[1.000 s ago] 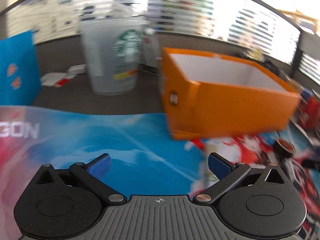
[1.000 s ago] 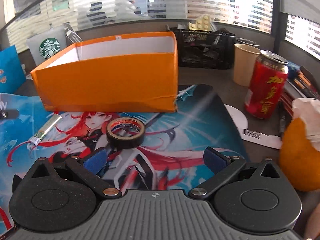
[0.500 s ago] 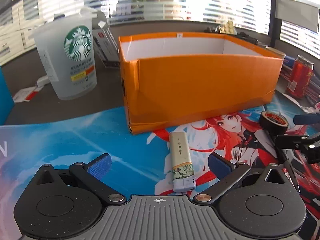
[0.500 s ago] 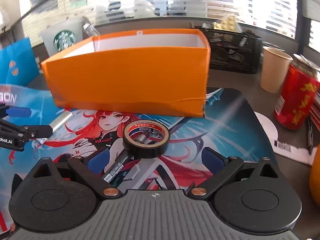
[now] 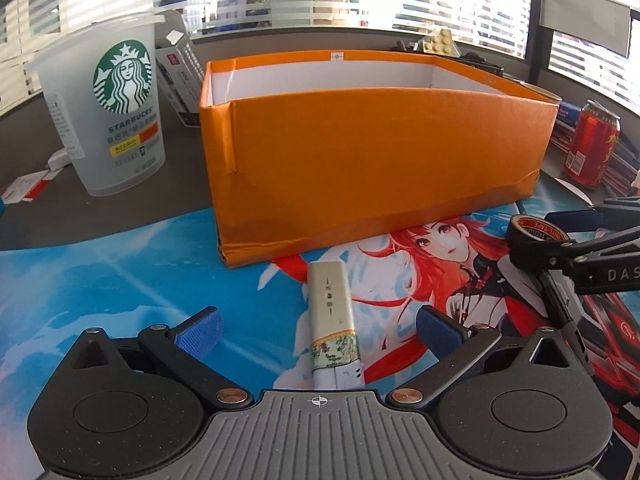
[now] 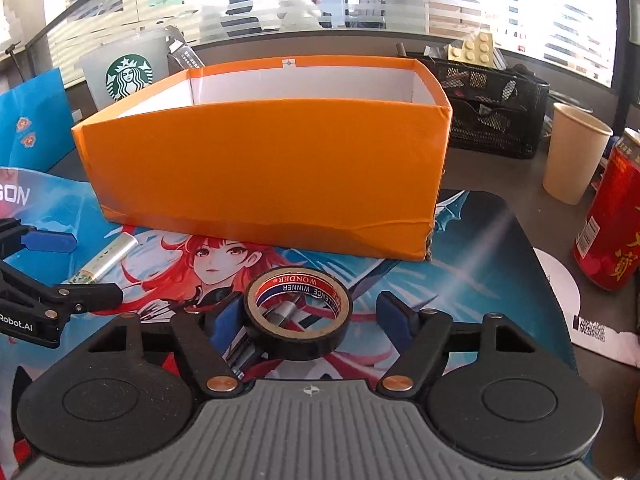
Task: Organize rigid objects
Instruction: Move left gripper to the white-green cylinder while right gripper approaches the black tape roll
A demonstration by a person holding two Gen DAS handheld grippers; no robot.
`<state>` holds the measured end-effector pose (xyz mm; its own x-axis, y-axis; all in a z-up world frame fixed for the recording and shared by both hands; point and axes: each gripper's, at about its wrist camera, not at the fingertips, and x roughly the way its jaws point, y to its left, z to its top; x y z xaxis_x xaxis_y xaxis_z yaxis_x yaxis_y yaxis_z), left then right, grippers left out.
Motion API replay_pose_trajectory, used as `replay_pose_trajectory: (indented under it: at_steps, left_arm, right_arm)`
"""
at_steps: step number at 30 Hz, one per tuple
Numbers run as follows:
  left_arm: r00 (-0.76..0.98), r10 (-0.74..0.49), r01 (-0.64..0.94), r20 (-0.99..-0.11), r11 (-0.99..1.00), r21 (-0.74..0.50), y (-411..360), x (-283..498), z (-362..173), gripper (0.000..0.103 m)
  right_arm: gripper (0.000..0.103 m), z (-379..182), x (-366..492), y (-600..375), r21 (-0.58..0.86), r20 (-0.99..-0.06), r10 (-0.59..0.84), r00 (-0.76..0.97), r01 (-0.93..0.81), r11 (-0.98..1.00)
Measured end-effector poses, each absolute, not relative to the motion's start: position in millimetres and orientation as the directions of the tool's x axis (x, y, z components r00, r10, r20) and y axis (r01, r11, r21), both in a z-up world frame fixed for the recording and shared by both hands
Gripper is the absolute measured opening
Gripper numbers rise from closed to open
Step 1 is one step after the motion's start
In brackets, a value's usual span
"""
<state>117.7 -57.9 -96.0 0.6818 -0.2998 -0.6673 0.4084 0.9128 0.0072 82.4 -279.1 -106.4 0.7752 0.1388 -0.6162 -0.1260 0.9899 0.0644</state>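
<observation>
An open orange box (image 5: 372,152) with a white inside stands on the printed desk mat; it also shows in the right wrist view (image 6: 264,164). A slim cream lighter-like stick (image 5: 334,320) lies on the mat between the open fingers of my left gripper (image 5: 320,330); it also shows in the right wrist view (image 6: 106,258). A black tape roll (image 6: 298,318) lies between the open fingers of my right gripper (image 6: 304,320), untouched; it also shows in the left wrist view (image 5: 534,240).
A Starbucks cup (image 5: 106,108) stands left of the box. A red can (image 6: 614,220), a paper cup (image 6: 574,152) and a black mesh organizer (image 6: 492,112) stand to the right. A blue bag (image 6: 30,124) is at the left.
Both grippers moved forward: the stick now lies between the left fingers, and the tape roll now lies between the right fingers. The left view swung right a second ago.
</observation>
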Motion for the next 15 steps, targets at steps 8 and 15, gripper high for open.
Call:
replay_pose_trajectory:
  at_steps: [8, 15]
  left_arm:
    - [0.71, -0.3, 0.404, -0.637, 0.914, 0.02, -68.9, 115.8, -98.3, 0.103]
    - [0.715, -0.305, 0.405, -0.63, 0.914, 0.017, -68.6, 113.5, -98.4, 0.101]
  right_arm:
    - [0.071, -108.1, 83.9, -279.7, 0.06, -0.6, 0.129, 0.79, -0.116, 0.991]
    - [0.058, -107.6, 81.8, -277.6, 0.055, -0.591, 0.124, 0.797, -0.113, 0.992]
